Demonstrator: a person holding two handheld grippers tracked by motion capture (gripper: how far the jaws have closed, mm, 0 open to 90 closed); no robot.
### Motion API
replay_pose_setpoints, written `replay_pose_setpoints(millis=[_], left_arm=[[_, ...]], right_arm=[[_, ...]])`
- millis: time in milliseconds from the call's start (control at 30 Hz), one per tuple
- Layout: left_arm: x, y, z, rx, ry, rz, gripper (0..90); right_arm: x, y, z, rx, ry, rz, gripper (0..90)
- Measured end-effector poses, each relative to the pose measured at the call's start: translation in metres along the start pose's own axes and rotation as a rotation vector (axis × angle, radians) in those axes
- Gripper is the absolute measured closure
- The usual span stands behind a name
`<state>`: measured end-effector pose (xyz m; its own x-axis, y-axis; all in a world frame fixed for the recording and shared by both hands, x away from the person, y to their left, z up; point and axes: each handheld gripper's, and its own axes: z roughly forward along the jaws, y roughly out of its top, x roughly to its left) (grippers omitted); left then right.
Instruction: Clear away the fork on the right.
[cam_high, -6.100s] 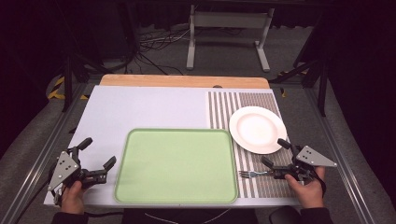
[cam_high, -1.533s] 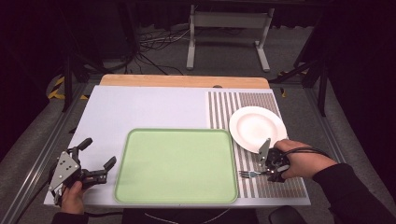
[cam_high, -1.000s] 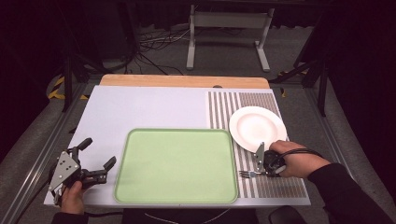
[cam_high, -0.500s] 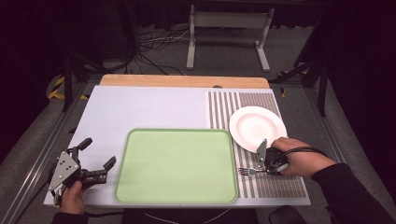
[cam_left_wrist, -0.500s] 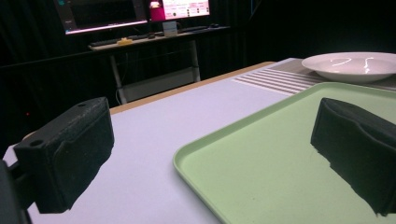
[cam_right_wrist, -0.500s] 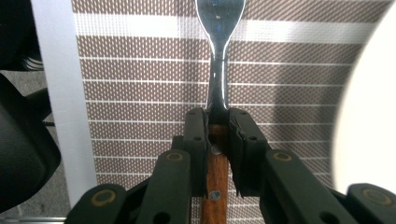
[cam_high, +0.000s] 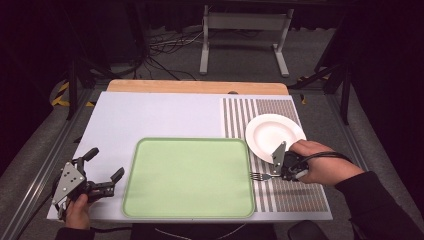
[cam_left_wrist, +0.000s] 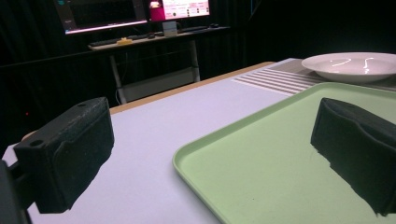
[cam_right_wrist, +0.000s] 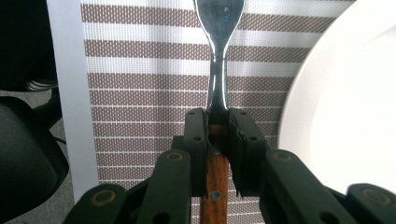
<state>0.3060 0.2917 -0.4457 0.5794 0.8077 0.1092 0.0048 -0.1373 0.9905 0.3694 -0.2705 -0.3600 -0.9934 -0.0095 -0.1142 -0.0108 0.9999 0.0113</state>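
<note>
- Right gripper (cam_high: 278, 173): in the high view it sits over the striped placemat (cam_high: 295, 200), held in the person's right hand (cam_high: 320, 167), which comes in from the lower right with a dark sleeve behind it.
- Jaw state, right: in the right gripper view the two black jaws are pinched onto the wooden handle of the fork (cam_right_wrist: 218, 84), just below the point where the metal neck begins.
- Fork: in the high view its tines (cam_high: 256, 176) point toward the green tray (cam_high: 190, 177) and lie close to the tray's right rim; whether the tines rest on the placemat or hang just above it cannot be told.
- White plate (cam_high: 274, 135): it stands on the placemat beyond the right gripper, near it; the same plate occupies the right side of the right gripper view (cam_right_wrist: 355, 107), beside the fork and apart from it.
- Left gripper (cam_high: 100, 172): in the high view it rests at the near left corner of the white table surface (cam_high: 150, 115), just left of the tray, held in the left hand (cam_high: 77, 212).
- Jaw state, left: in the left gripper view the two black pads (cam_left_wrist: 70, 154) are spread wide with nothing between them; the tray's corner and the bare table show through the gap.
</note>
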Motion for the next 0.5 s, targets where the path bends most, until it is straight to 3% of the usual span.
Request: replay_pose_setpoints(millis=[233,500], left_arm=[[0.0,0.0,0.0,-0.001,0.001,0.0,0.0],[0.0,0.0,0.0,-0.006,0.003,-0.002,0.0]], right_arm=[[-0.002,0.007,-0.011,-0.016,-0.026,0.007,78.1],[-0.008,0.036,-0.018,-0.043,-0.04,-0.031,78.0]])
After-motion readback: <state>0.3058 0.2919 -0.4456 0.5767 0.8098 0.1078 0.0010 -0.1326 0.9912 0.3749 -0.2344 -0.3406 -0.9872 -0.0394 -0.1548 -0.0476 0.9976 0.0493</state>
